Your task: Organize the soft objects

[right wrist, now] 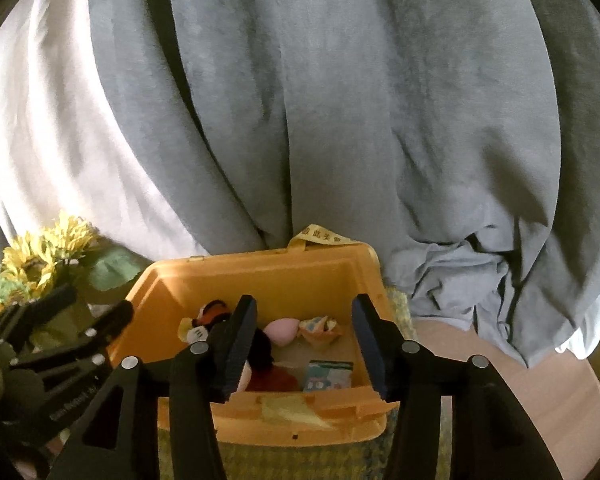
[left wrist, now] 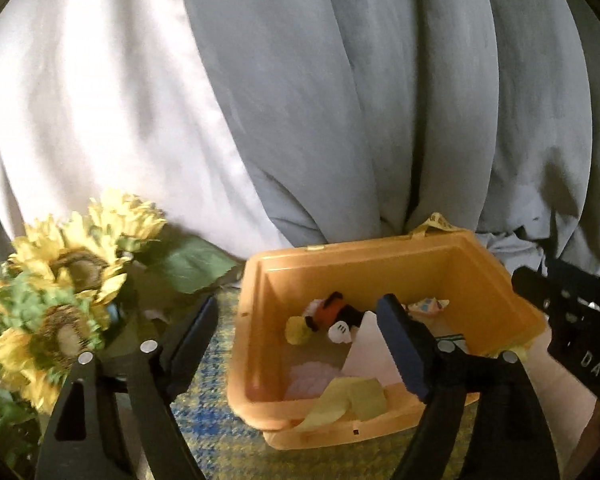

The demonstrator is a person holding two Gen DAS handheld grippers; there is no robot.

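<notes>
Grey curtain (right wrist: 340, 120) folds hang behind your orange plastic bin (right wrist: 172, 280), its plush toy (right wrist: 256, 364) lying inside. Your left gripper (left wrist: 300, 344) jaws stand wide and empty; your right gripper (right wrist: 304, 344) jaws are parted, gripping nothing.

Left tool (left wrist: 296, 344) w/ black jaws spread wide, nothing between the pads; right finger hangs over the orange plastic bin (left wrist: 480, 280), left one outside it. In bin: small plush mouse toy (left wrist: 332, 316), yellow cloth (left wrist: 352, 400) draped over the near rim, white folded piece (left wrist: 366, 352) (material unclear). Artificial sunflowers (left wrist: 60, 280) at left. Grey curtain (left wrist: 380, 100) behind. Other black tool (left wrist: 572, 312) at right edge.
</notes>
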